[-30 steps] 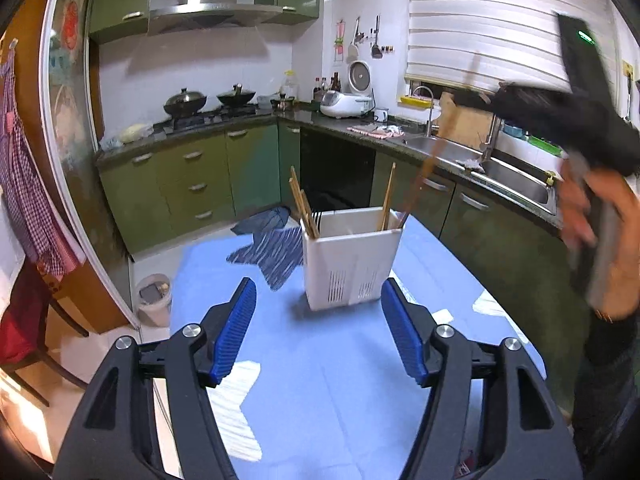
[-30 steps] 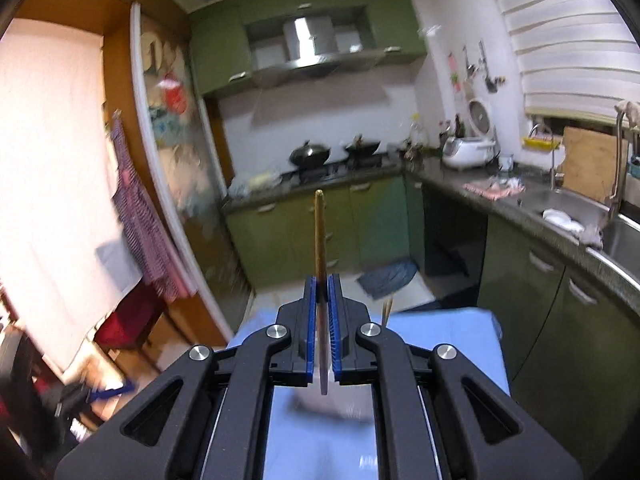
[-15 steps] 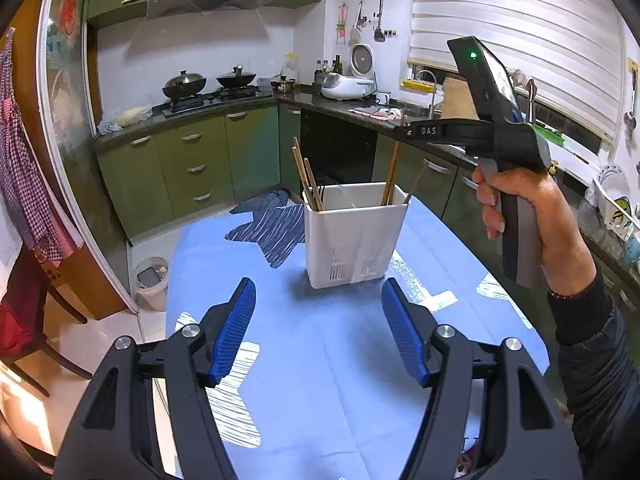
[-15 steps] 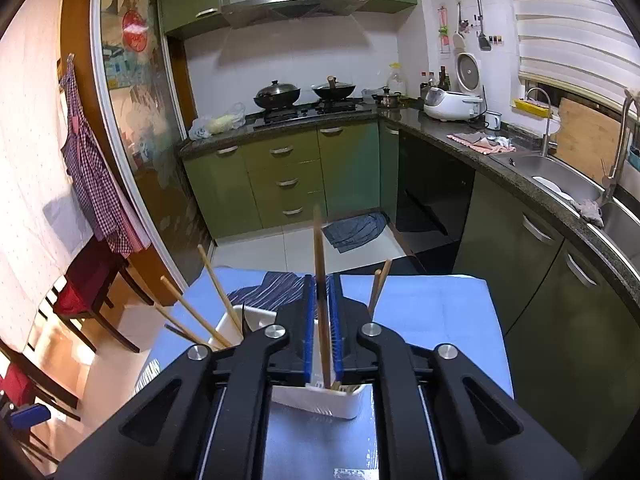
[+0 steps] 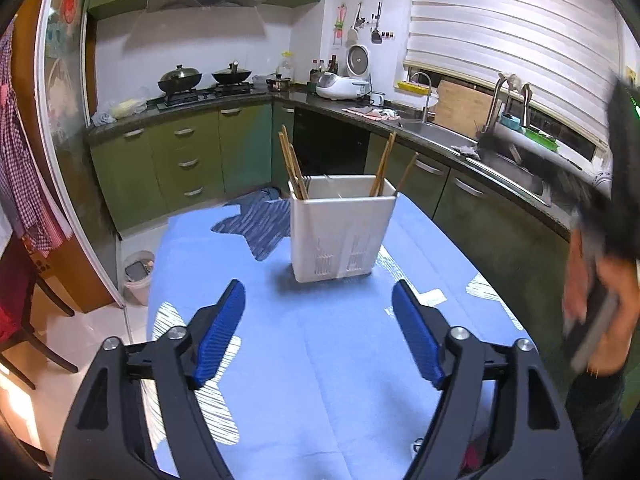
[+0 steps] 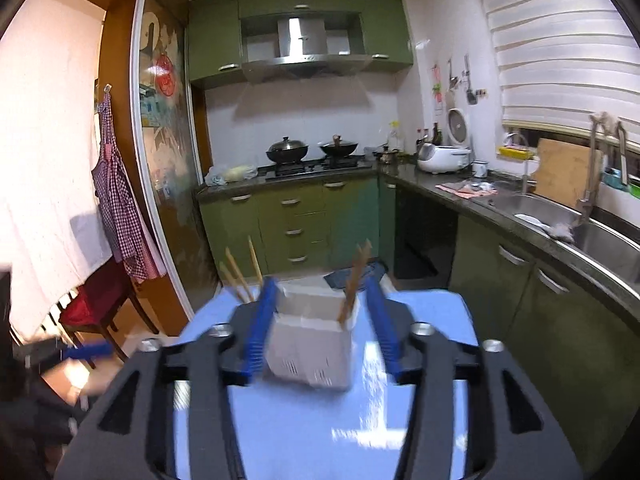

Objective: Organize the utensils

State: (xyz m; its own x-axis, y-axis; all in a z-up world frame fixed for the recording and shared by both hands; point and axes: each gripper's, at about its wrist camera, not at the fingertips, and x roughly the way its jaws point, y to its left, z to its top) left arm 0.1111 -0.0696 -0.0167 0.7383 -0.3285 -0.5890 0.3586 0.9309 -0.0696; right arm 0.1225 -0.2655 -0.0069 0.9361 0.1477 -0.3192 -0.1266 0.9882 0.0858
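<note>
A white utensil holder (image 5: 340,232) stands on the blue tablecloth (image 5: 320,380) with several wooden chopsticks (image 5: 294,168) leaning in it. My left gripper (image 5: 320,332) is open and empty, held back from the holder over the cloth. My right gripper (image 6: 320,328) is open and empty, above and behind the holder (image 6: 312,352), whose chopsticks (image 6: 352,284) show between the blue pads. In the left wrist view the right gripper and hand (image 5: 600,280) are blurred at the far right.
Green kitchen cabinets and a counter with a sink (image 5: 500,164) run behind and to the right of the table. A stove with two woks (image 5: 204,80) is at the back. A red chair (image 6: 100,300) and a bin (image 5: 138,272) stand left of the table.
My right gripper opened and let go of the chopstick, which now stands in the holder. The right gripper then pulled back to the right. The left gripper stayed still.
</note>
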